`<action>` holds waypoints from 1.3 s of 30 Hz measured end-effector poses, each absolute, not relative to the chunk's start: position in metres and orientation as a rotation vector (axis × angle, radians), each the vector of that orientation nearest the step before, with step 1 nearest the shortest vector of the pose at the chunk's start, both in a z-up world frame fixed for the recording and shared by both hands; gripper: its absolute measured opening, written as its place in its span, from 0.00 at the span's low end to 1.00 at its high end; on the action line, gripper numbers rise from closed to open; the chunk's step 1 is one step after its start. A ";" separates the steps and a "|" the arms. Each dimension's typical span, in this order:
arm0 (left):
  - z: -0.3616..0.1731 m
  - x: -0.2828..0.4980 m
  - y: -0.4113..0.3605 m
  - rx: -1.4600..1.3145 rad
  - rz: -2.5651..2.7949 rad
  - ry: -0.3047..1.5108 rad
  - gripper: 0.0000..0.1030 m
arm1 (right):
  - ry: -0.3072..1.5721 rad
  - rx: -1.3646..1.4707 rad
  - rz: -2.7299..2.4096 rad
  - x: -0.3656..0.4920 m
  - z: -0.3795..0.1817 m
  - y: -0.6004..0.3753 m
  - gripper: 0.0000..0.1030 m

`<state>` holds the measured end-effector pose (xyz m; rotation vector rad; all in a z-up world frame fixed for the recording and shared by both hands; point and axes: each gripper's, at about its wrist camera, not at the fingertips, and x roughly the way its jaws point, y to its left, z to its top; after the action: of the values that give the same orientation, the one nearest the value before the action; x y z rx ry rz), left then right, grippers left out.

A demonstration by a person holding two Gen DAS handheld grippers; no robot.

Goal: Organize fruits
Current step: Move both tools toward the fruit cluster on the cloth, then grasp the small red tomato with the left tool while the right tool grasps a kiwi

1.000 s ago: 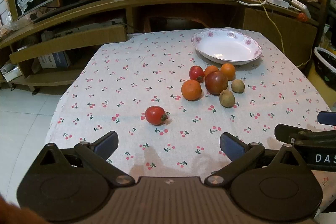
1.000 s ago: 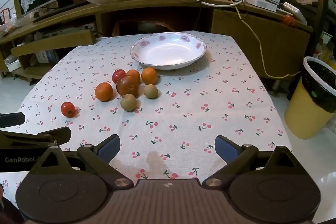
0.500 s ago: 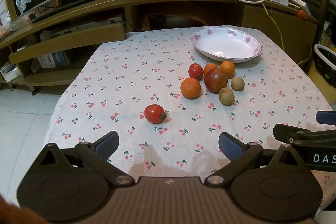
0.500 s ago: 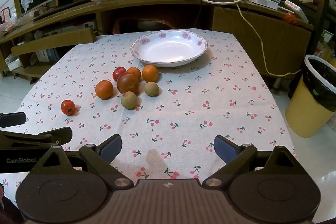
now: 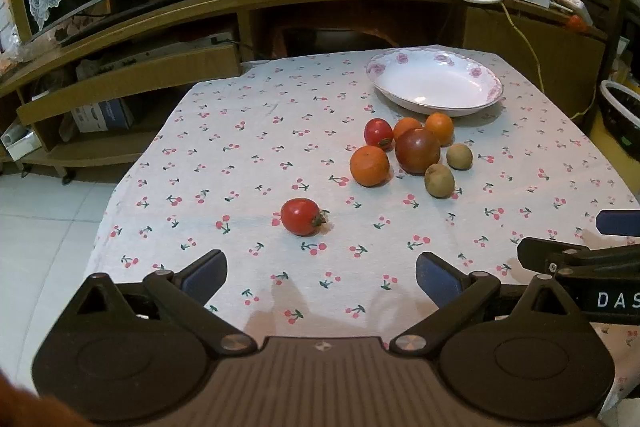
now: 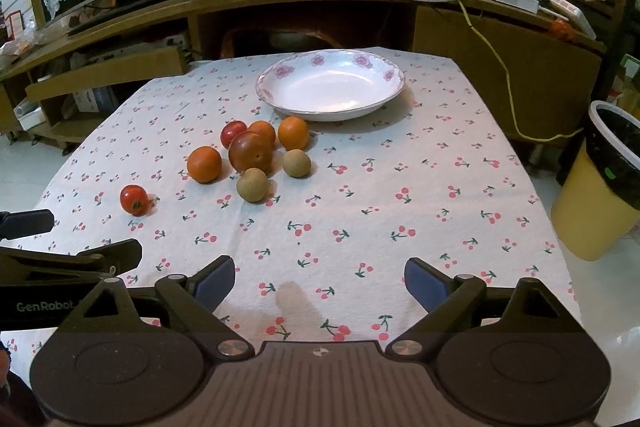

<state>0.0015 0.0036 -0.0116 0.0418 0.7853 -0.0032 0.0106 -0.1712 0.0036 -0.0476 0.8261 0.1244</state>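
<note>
Fruit has not shifted in the last second: the lone tomato (image 5: 301, 215) sits mid-frame, the cluster (image 5: 416, 151) below the empty plate (image 5: 436, 107) at upper right, and both grippers, left gripper (image 5: 320, 273) and right gripper (image 6: 320, 281), gape empty, right jaws just narrowing slightly, so sorting is yet to begin.
</note>
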 end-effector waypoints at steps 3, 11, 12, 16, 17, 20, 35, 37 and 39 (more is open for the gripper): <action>-0.012 0.005 0.008 0.048 -0.015 0.776 1.00 | 0.829 -0.049 0.142 0.015 0.003 -0.169 0.86; -0.015 0.024 0.010 0.149 -0.035 0.755 1.00 | 0.824 -0.065 0.209 0.042 0.002 -0.163 0.80; -0.016 0.028 0.011 0.153 -0.038 0.756 1.00 | 0.827 -0.066 0.220 0.047 0.001 -0.161 0.77; -0.020 0.038 0.011 0.174 -0.069 0.755 1.00 | 0.831 -0.091 0.254 0.064 -0.003 -0.153 0.73; -0.021 0.040 0.010 0.191 -0.076 0.749 1.00 | 0.828 -0.105 0.265 0.069 -0.004 -0.151 0.72; -0.027 0.047 0.009 0.235 -0.083 0.740 1.00 | 0.829 -0.141 0.299 0.081 -0.009 -0.146 0.67; -0.046 0.067 0.022 0.132 -0.127 0.787 0.62 | 0.856 -0.179 0.401 0.105 -0.027 -0.138 0.48; -0.046 0.067 0.022 0.117 -0.136 0.790 0.55 | 0.849 -0.194 0.408 0.105 -0.027 -0.136 0.42; -0.046 0.066 0.020 0.113 -0.144 0.794 0.49 | 0.854 -0.185 0.432 0.105 -0.027 -0.136 0.32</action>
<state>0.0663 0.0197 -0.0458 0.1129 0.7943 -0.1437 0.1045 -0.1355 -0.0270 -0.1847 0.8539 0.4316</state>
